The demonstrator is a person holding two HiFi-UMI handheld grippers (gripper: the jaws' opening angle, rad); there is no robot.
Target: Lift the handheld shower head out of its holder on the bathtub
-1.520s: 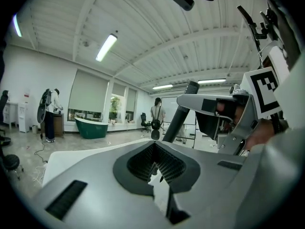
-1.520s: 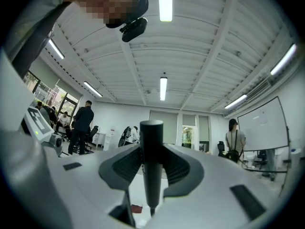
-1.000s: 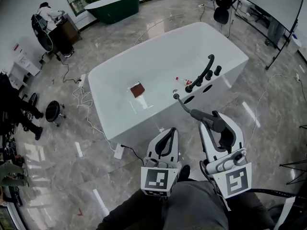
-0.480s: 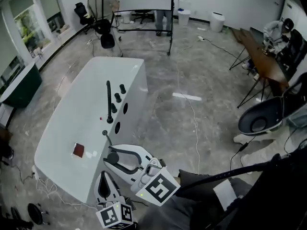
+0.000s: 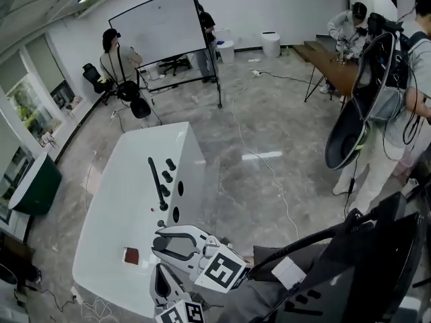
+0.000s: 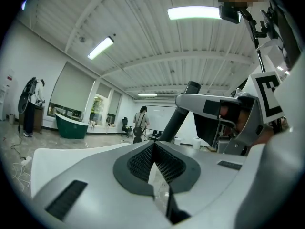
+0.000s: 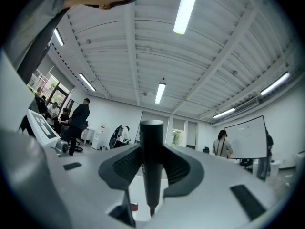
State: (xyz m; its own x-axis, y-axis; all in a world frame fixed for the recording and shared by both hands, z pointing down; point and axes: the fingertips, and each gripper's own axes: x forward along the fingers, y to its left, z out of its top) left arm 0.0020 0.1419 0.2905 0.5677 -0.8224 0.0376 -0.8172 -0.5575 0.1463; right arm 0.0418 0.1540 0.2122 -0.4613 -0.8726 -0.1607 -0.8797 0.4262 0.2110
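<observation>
The long white bathtub [image 5: 124, 180] runs up the left of the head view, its near end just beside the two hand-held grippers. On its right-hand ledge sit a slim black faucet spout [image 5: 154, 173] and a row of round black knobs [image 5: 166, 176]. Past them, toward the person, are two dark oval openings [image 5: 176, 214], both showing empty. I cannot tell which one is the holder.

The right hand-held gripper [image 5: 161, 242] is clamped on the dark cylindrical handle of the handheld shower head [image 7: 152, 161]. The handle stands upright between the ribbed dark pads [image 7: 125, 163], which press it from both sides. In the head view it hangs just off the near corner of the tub, apart from the ledge and its openings.

The left hand-held gripper [image 6: 153, 148] sits lower and closer to the person. Its jaws are drawn together on nothing, pads meeting at the tips.

By my reading the lift is done: the shower head is out of its seat and carried clear of the ledge. Nothing more of the task seems left but keeping the grip firm.
</observation>
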